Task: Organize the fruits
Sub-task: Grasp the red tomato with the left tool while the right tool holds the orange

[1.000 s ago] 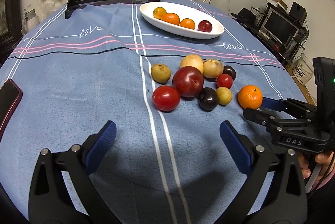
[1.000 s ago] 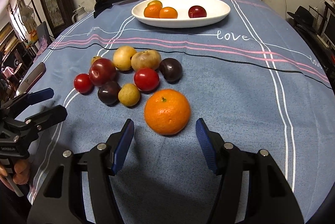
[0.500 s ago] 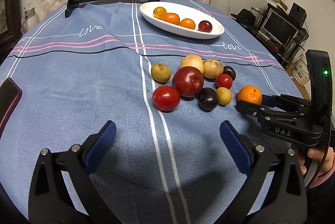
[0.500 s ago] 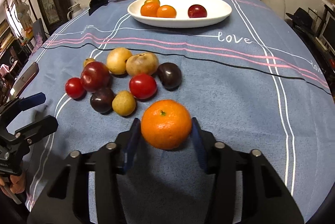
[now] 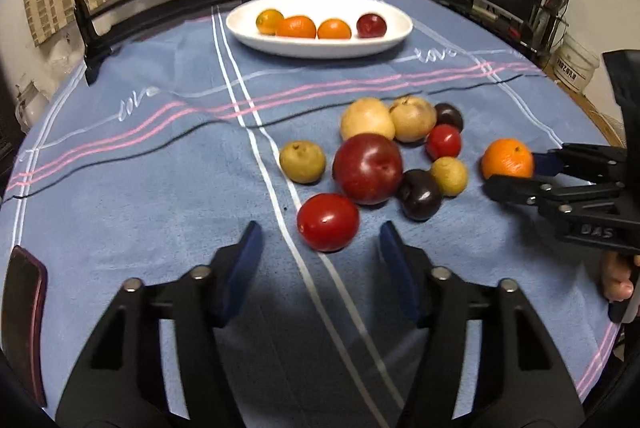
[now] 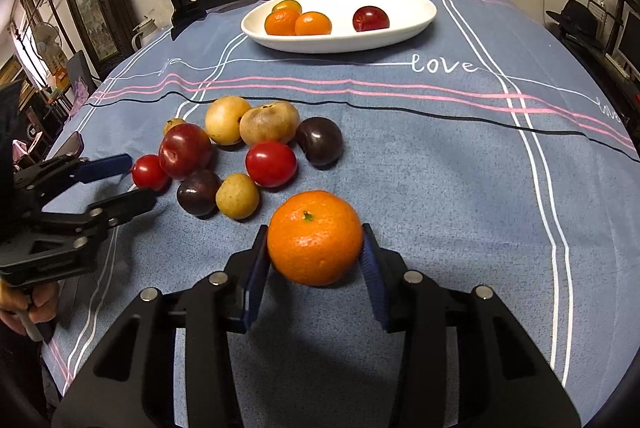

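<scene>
The right claw point(image 6: 316, 260) is clamped on the orange point(image 6: 315, 238), one blue pad against each flank at about mid-height; the fruit sits at the near right edge of the loose pile on the blue tablecloth point(image 6: 440, 163). Whether it has cleared the cloth I cannot tell from the wrist view. Judgement: the step in hand is carrying this orange to the white oval dish point(image 6: 416, 17) at the far end of the table, where three orange citrus fruits and one red fruit already lie. To do it well, lift straight up before travelling, keep the grip even so the round skin does not roll out between the pads, and set it down in the bare stretch of dish between the citrus and the red fruit. The left claw point(image 5: 320, 256) is closing, with nothing between its pads yet; the red tomato point(image 5: 328, 222) lies just ahead of its tips, touching the big dark-red fruit point(image 5: 367, 167). Likely its next pick. In the way: the pile itself sits between the orange and the dish, so a low path would knock the small yellow fruit point(image 6: 237, 195) or the second tomato point(image 6: 271, 163). The two claws work near each other across the pile. A dark phone point(image 5: 24, 312) lies at the left table edge, well clear.
</scene>
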